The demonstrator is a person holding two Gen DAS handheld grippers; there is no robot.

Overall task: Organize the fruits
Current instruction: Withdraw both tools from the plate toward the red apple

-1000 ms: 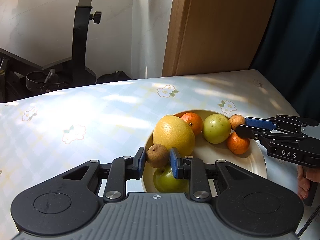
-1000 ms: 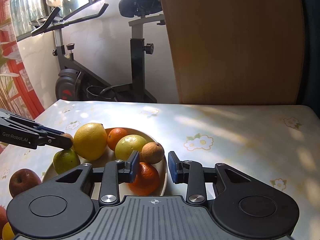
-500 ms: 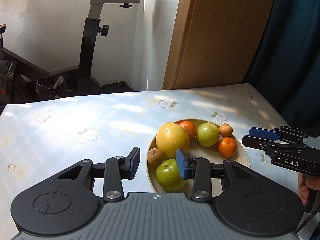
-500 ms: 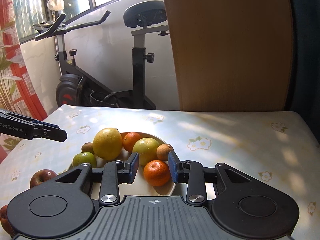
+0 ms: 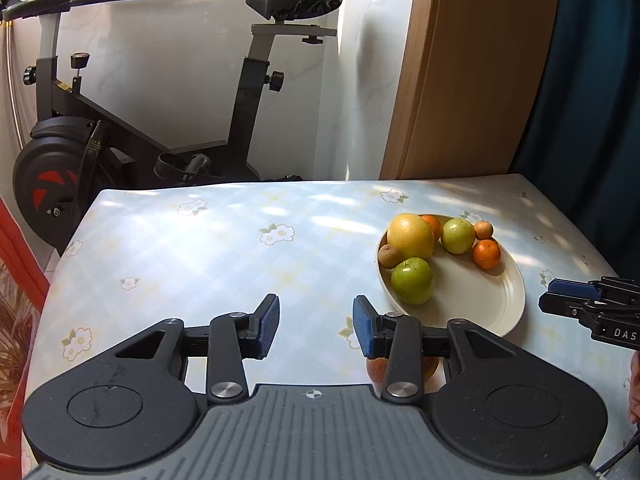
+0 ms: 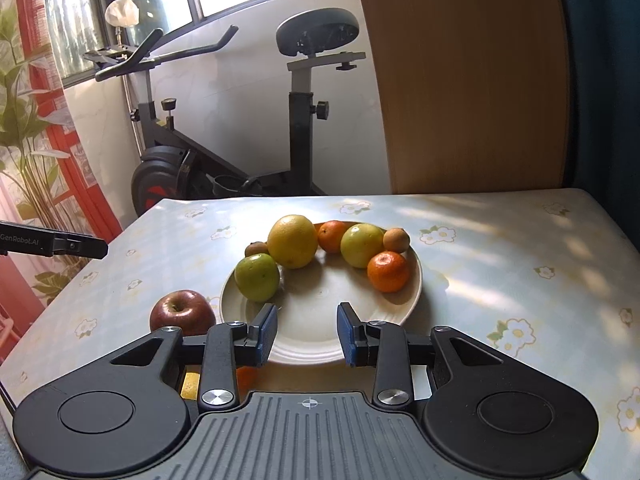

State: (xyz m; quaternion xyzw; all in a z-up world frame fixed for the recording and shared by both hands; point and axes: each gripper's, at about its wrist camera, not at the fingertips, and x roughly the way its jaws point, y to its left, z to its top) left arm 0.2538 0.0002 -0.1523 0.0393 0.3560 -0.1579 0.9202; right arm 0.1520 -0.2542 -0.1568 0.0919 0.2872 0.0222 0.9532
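Note:
A cream plate (image 6: 320,332) (image 5: 480,300) on the table holds a yellow grapefruit (image 6: 292,241), a green apple (image 6: 257,277), a second green fruit (image 6: 362,245), an orange (image 6: 388,271), a second orange (image 6: 332,235) and two small brown fruits (image 6: 396,239) (image 5: 389,255). A red apple (image 6: 182,312) lies on the table left of the plate. My left gripper (image 5: 316,326) is open and empty, pulled back left of the plate. My right gripper (image 6: 306,334) is open and empty over the plate's near rim.
The table (image 5: 224,248) has a pale blue floral cloth. More fruit (image 6: 190,386) shows partly under my right gripper and a reddish one (image 5: 378,366) under my left. An exercise bike (image 6: 240,120) stands behind the table, next to a wooden panel (image 6: 460,80).
My left gripper let go of the small brown fruit at the plate's left rim, opened, and drew back and up. My right gripper also drew back and opened wider.

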